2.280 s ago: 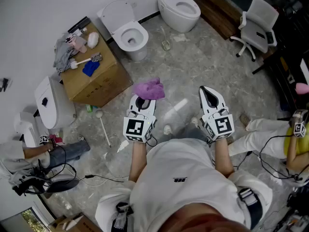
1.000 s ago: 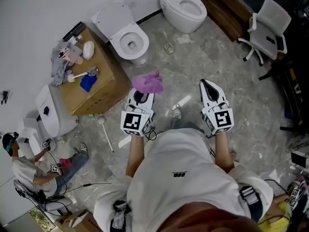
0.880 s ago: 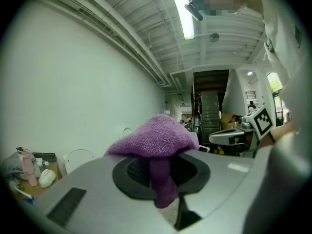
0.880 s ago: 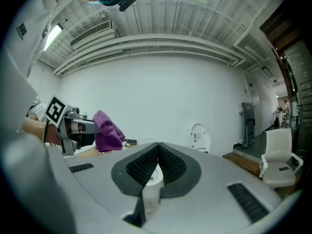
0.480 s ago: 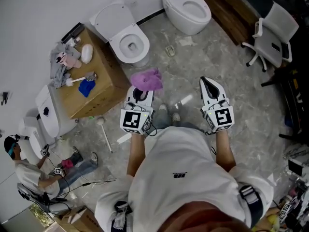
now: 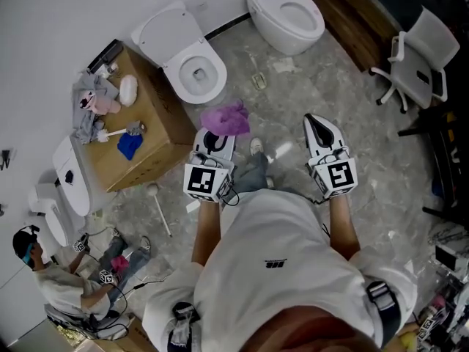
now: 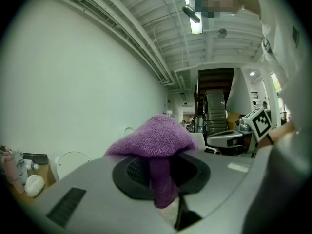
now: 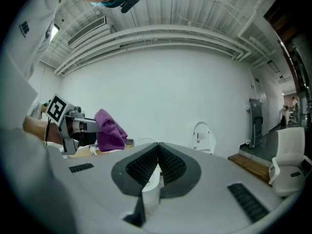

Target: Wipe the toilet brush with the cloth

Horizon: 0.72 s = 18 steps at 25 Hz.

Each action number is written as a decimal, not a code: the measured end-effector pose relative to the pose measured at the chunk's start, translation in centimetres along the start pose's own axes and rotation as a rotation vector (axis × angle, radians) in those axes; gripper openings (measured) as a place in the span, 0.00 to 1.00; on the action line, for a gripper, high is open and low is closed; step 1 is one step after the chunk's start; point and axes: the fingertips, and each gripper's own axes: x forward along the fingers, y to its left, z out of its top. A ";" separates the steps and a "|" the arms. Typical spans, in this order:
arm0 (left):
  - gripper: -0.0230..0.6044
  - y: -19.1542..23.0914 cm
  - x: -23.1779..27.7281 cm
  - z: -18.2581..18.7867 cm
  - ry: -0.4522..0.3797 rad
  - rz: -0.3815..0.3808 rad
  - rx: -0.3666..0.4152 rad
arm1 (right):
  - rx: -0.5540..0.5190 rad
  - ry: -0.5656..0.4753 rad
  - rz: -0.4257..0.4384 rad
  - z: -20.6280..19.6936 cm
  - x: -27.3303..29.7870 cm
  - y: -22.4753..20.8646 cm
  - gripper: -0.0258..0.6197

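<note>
My left gripper (image 6: pixel 217 139) is shut on a purple cloth (image 6: pixel 226 118), which bunches over its tips. In the left gripper view the cloth (image 7: pixel 155 141) hangs down between the jaws (image 7: pixel 163 177). My right gripper (image 6: pixel 317 121) is shut with nothing in it, its ribbed pads meeting (image 8: pixel 157 161). It sees the left gripper's cloth (image 8: pixel 109 129) off to its left. A white-handled toilet brush (image 6: pixel 116 132) lies on the cardboard box (image 6: pixel 157 105), left of and beyond the left gripper. Both grippers are held level above the floor, apart from the brush.
A blue rag (image 6: pixel 130 145) and grey clothes (image 6: pixel 88 97) share the box top. Just past the box stands an open toilet (image 6: pixel 192 66), with another toilet (image 6: pixel 287 9) farther back. A white stick (image 6: pixel 160 210) lies on the floor. A person (image 6: pixel 58 281) sits at the lower left. An office chair (image 6: pixel 418 61) stands at the right.
Both grippers have travelled forward across the floor toward the box and the near toilet. The cloth stays in the left gripper. The right gripper stays shut.
</note>
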 end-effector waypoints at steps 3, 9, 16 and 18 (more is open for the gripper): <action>0.15 2.2 2.3 -0.3 -0.004 -0.009 -0.012 | 0.006 0.004 0.000 -0.1 2.9 -1.2 0.03; 0.15 6.0 7.5 -1.8 0.008 -0.041 -0.031 | 0.015 0.013 0.008 -1.0 8.5 -3.7 0.04; 0.15 11.2 13.3 -5.2 0.054 -0.065 -0.034 | -0.004 0.069 -0.007 -3.7 15.6 -5.8 0.03; 0.15 12.4 14.8 -6.3 0.072 -0.065 -0.036 | -0.018 0.085 -0.010 -4.4 17.3 -6.4 0.03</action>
